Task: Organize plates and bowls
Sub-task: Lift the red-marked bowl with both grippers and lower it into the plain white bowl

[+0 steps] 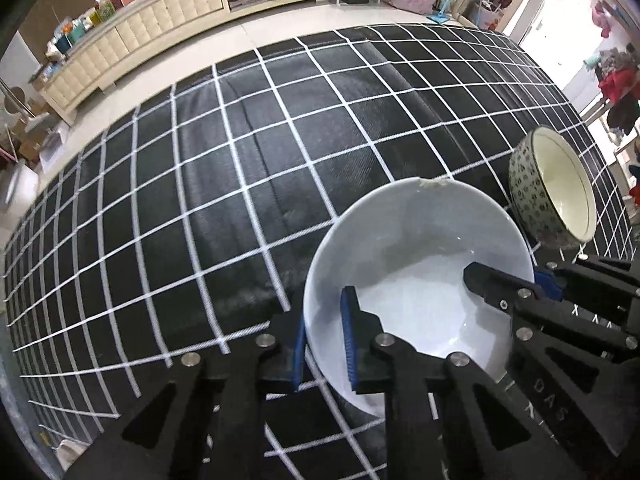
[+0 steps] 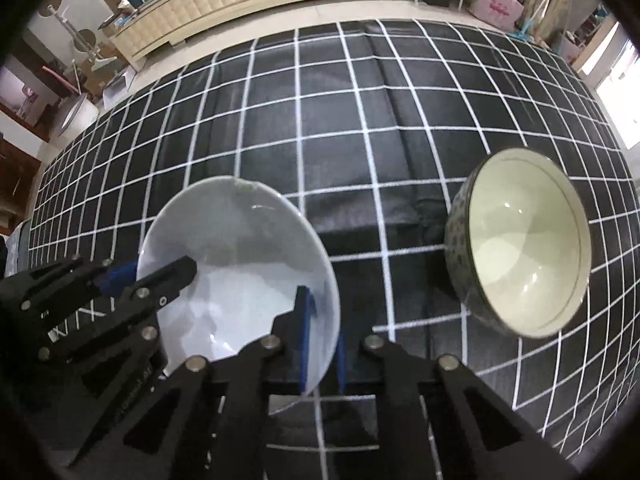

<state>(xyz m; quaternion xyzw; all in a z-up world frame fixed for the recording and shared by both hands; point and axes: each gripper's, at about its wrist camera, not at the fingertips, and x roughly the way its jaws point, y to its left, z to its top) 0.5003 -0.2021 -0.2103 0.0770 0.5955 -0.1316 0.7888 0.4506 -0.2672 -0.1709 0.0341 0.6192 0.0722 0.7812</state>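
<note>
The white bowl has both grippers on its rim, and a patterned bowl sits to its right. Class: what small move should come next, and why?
Probably a slight joint lift of the white bowl off the cloth, then toward the patterned bowl. The left gripper and right gripper each pinch opposite sides of its rim, so the hold looks ready, and the two bowls sit apart, unstacked.
</note>
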